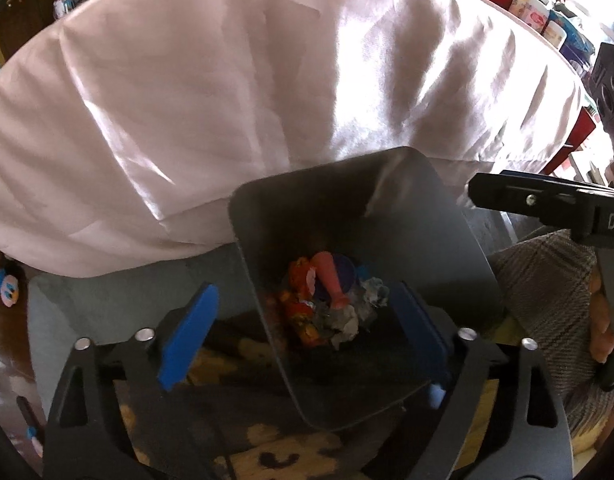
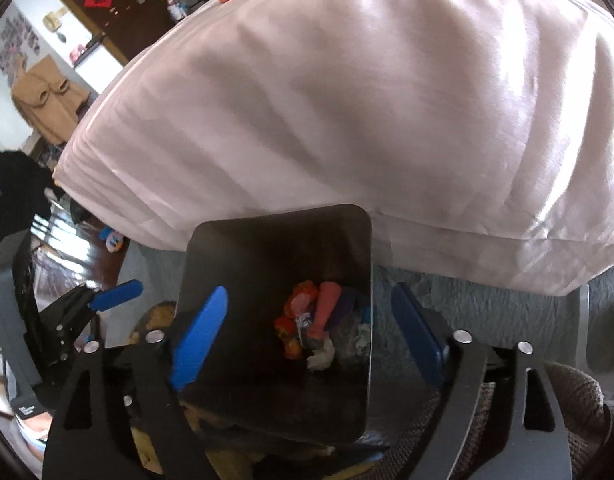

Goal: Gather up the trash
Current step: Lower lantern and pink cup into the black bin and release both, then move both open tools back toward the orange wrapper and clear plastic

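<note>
A dark grey trash bin (image 1: 439, 216) stands on the floor below the table, also in the right wrist view (image 2: 211, 264). Inside it lies trash (image 1: 327, 300): orange wrappers, a pink piece, a blue lid and crumpled grey paper, seen too in the right wrist view (image 2: 319, 328). My left gripper (image 1: 303, 332) is open, its blue pads straddling the bin's left wall. My right gripper (image 2: 307, 336) is open and empty above the bin, its left pad (image 2: 199, 340) over the bin and its right pad outside. The left gripper shows at the left in the right wrist view (image 2: 111, 296).
A white tablecloth (image 1: 247, 100) hangs over the table edge just beyond the bin. A grey-blue rug (image 2: 467, 304) lies under it. A toy duck (image 1: 9, 286) lies on the wooden floor at left. Containers (image 1: 547, 20) crowd the table's far right.
</note>
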